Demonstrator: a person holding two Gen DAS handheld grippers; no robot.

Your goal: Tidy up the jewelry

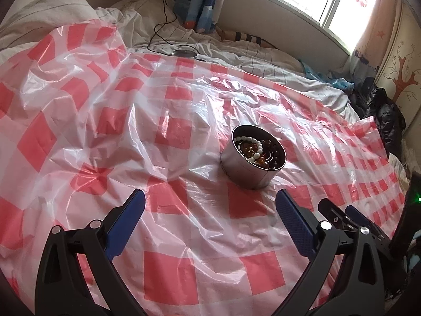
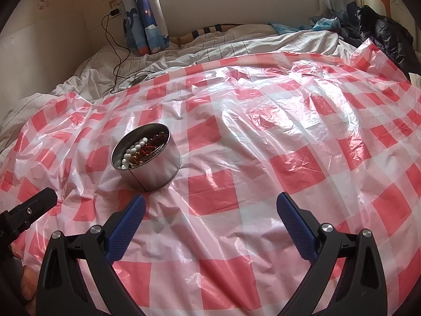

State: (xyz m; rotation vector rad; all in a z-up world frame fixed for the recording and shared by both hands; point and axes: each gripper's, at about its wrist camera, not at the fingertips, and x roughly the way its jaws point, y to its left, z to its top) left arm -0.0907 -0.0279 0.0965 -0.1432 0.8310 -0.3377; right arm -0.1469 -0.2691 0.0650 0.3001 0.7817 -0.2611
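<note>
A round silver tin [image 1: 247, 168] stands on the red-and-white checked plastic sheet [image 1: 163, 137]. It holds a white bead bracelet [image 1: 256, 143] and dark brown and amber beads. The tin also shows in the right wrist view [image 2: 152, 169], with the white beads [image 2: 134, 148] inside. My left gripper [image 1: 210, 202] is open and empty, a little short of the tin. My right gripper [image 2: 210, 205] is open and empty, to the right of the tin and nearer than it. The right gripper's fingers [image 1: 339, 216] show at the right edge of the left wrist view.
The sheet covers a bed with rumpled white bedding [image 2: 236, 44]. A round metal lid [image 1: 184, 52] lies by a black cable [image 2: 115, 52] at the far side. Blue curtains [image 2: 144, 13], a window and a black bag [image 2: 381, 34] lie beyond.
</note>
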